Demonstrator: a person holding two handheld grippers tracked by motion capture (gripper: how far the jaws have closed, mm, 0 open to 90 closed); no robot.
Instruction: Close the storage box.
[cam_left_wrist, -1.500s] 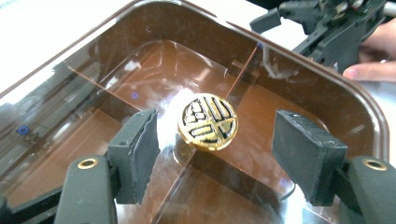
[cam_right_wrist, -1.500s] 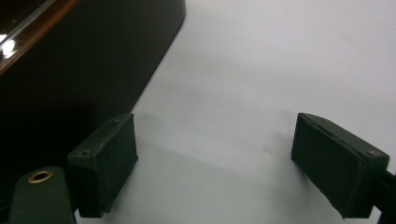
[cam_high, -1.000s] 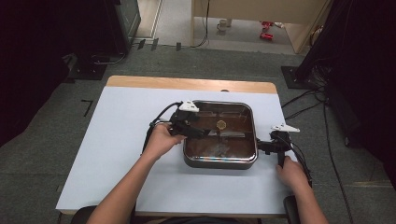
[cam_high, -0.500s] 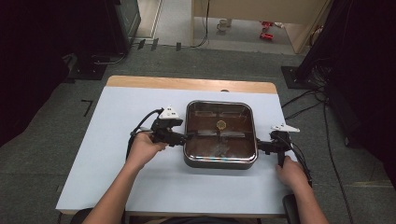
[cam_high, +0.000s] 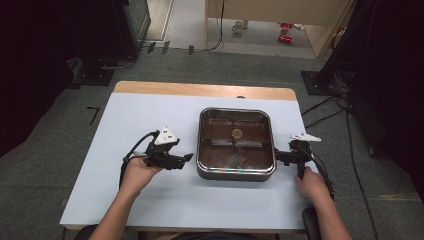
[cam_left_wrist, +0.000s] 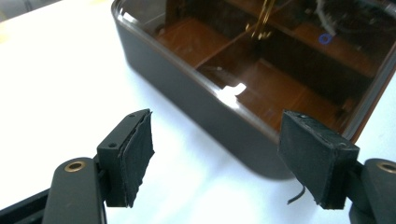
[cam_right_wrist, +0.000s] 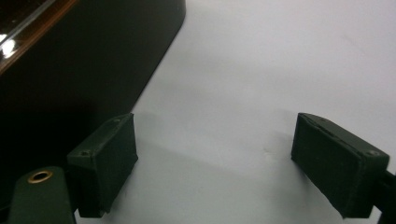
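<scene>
Two hand-held black grippers flank a dark square tray with a glossy brown divided inside (cam_high: 236, 172), which sits right of centre on a pale blue-white tabletop (cam_high: 125, 200) with a bare wooden strip along its far edge (cam_high: 200, 90). At the tray's left side, apart from it, the left gripper (cam_high: 188, 157) points toward the tray wall; in the left gripper view its jaws stand wide with nothing between them, having just been opening, and the tray's dark wall (cam_left_wrist: 196, 98) lies beyond the pads. The right gripper (cam_high: 278, 157) sits just beside the tray's right wall, its jaws also spread wide over bare table in the right gripper view, the tray's rounded corner (cam_right_wrist: 93, 56) at upper left. Around the table lies grey carpet (cam_high: 45, 165) with black cables (cam_high: 325, 107), dark equipment stands (cam_high: 125, 30) and a wooden cabinet (cam_high: 270, 10) at the back.
</scene>
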